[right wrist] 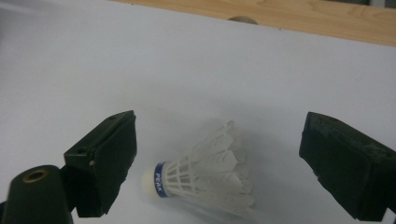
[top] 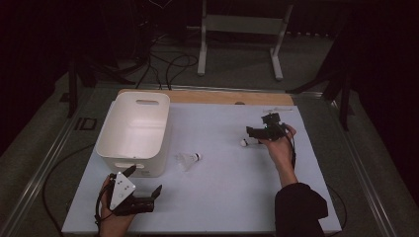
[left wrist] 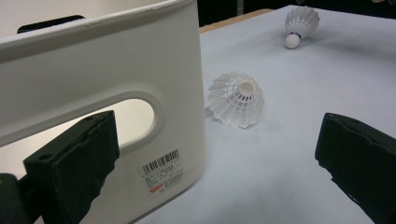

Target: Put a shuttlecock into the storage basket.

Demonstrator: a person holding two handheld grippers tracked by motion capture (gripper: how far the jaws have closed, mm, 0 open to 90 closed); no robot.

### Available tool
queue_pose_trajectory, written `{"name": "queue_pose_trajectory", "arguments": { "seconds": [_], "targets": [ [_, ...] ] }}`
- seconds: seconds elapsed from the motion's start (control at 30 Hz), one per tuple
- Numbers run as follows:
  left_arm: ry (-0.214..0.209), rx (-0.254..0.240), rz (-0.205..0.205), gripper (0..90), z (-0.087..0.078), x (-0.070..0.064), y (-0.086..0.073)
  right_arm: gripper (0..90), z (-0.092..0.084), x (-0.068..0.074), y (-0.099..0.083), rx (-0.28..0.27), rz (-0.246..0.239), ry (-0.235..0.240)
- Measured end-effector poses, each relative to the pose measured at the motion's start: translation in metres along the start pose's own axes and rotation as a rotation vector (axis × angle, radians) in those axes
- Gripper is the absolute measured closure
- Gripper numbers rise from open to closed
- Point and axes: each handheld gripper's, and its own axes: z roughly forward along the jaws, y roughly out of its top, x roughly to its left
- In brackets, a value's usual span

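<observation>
The right gripper [right wrist: 219,158] spreads wide around a white, ribbed plastic shuttlecock [right wrist: 205,175] lying well right of the smooth white plastic bin [top: 133,131]; apparently untouched. The left gripper [top: 146,182], gaping, waits by the bin's near wall.

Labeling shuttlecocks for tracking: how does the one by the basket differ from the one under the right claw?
The shuttlecock by the basket lies in the open beside the white basket, clear of the left claw; the right-hand shuttlecock sits between the open jaws of the right claw. In the left gripper view the first points its cork toward the camera; the second lies on its side, blue band showing. Both are white and rest on the table.
</observation>
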Motion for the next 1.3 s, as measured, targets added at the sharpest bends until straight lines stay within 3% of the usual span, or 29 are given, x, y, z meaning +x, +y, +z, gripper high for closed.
{"name": "queue_pose_trajectory", "arguments": {
  "seconds": [0.33,0.47,0.77,0.87,1.13,1.2,1.23,1.3],
  "targets": [
    [0.000,0.001,0.000,0.3,0.000,0.000,0.000,10.8,0.007,0.000,-0.001,0.035,0.014,0.030],
    [-0.001,0.001,0.001,0.3,0.000,0.000,0.000,10.8,0.010,0.000,-0.002,0.061,0.058,0.070],
    [-0.001,0.003,0.002,0.3,0.000,0.000,0.000,13.9,0.016,0.000,-0.008,0.124,0.064,0.083],
    [-0.001,0.003,0.001,0.3,0.000,0.000,0.000,16.5,0.018,0.002,-0.008,0.137,0.063,0.119],
    [-0.001,0.003,0.001,0.3,0.000,0.000,0.000,49.0,0.014,0.014,-0.005,0.130,-0.021,0.178],
    [-0.001,0.003,0.001,0.3,0.000,0.000,0.000,52.8,0.013,0.016,-0.004,0.128,-0.027,0.191],
    [-0.001,0.004,0.001,0.3,0.001,0.000,0.000,62.0,0.011,0.020,-0.003,0.118,-0.043,0.202],
    [-0.001,0.005,0.002,0.3,0.001,0.000,0.000,69.0,0.010,0.024,-0.002,0.115,-0.066,0.207]
  ]
}}
